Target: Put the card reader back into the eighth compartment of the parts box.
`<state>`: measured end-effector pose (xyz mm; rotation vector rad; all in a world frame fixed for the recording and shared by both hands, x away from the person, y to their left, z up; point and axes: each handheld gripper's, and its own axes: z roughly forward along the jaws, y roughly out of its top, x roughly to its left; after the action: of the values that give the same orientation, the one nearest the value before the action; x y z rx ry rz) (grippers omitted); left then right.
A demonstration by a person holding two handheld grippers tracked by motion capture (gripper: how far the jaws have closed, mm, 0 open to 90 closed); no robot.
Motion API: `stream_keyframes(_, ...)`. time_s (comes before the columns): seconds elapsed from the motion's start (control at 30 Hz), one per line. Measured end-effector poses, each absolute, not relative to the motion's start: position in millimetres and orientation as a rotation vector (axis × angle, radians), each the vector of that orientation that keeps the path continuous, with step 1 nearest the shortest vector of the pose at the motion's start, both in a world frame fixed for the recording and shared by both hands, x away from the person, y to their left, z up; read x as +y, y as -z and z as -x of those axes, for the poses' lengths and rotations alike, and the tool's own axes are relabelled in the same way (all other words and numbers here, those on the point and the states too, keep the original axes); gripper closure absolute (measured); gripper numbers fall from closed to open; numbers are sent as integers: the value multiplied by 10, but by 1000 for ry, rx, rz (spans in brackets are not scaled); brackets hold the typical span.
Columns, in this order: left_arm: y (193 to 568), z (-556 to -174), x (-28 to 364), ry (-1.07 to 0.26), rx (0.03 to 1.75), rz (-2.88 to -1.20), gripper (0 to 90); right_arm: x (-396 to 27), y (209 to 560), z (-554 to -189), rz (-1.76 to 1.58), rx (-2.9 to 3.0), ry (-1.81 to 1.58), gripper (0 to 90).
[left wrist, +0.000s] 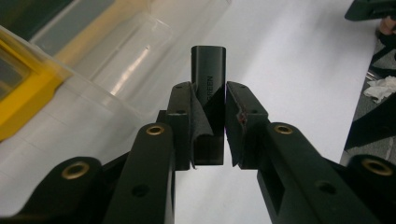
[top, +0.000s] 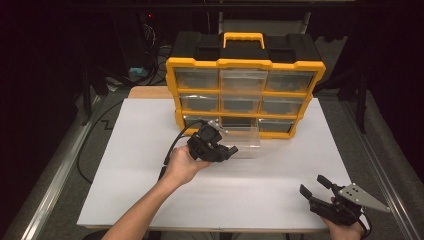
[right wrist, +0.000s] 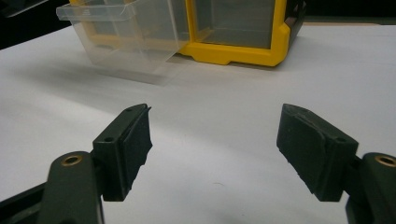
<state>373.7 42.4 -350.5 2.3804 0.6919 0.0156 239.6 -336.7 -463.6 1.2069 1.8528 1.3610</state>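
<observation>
A yellow and black drawer organizer [top: 245, 64] stands at the back of the white table [top: 125, 175]. One clear plastic drawer [top: 247, 139] from its bottom row is pulled out onto the table. My left gripper [top: 226, 151] hovers just left of that drawer. In the left gripper view the left gripper [left wrist: 208, 100] is shut on a black marker-like stick [left wrist: 208, 70] printed GREEN, beside the clear drawer [left wrist: 121, 60]. My right gripper [top: 314, 186] rests near the table's front right corner. In the right gripper view the right gripper [right wrist: 215, 140] is open and empty, facing the drawer [right wrist: 126, 37] and organizer [right wrist: 233, 51].
A cable [top: 172, 145] trails from the left gripper toward the table's left side. A crumpled white scrap [left wrist: 380, 88] lies off the table's edge in the left gripper view. Metal rails [top: 55, 175] run along both sides of the table.
</observation>
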Motion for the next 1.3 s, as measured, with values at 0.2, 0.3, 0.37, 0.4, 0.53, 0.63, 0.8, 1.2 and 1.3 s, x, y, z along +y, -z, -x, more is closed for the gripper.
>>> stream_keyframes(0.2, 3459, -3831, 392, -27, 705, -2378, 732, -3369, 4636, -2396, -1208, 1852, -1363, 262)
stream_keyframes(0.3, 3437, -3872, 372, -35, 709, -2376, 732, -3368, 4635, -2394, -1208, 1854, -1361, 262)
stream_keyframes(0.37, 3427, -3905, 351, -42, 718, -2376, 732, -3368, 4635, -2393, -1207, 1852, -1362, 262)
stream_keyframes(0.4, 3421, -3921, 342, -48, 720, -2381, 732, -3368, 4635, -2393, -1207, 1850, -1362, 262)
stream_keyframes(0.53, 3412, -4008, 310, -78, 730, -2393, 732, -3367, 4636, -2396, -1208, 1852, -1363, 262)
stream_keyframes(0.63, 3425, -4056, 280, -81, 740, -2391, 732, -3369, 4637, -2396, -1209, 1852, -1363, 262)
stream_keyframes(0.8, 3450, -4118, 214, -104, 747, -2404, 732, -3369, 4636, -2395, -1207, 1852, -1364, 261)
stream_keyframes(1.2, 3546, -4215, 113, -119, 759, -2427, 732, -3371, 4637, -2396, -1206, 1853, -1366, 261)
stream_keyframes(1.3, 3569, -4236, 101, -122, 762, -2429, 732, -3371, 4637, -2397, -1206, 1852, -1369, 261)
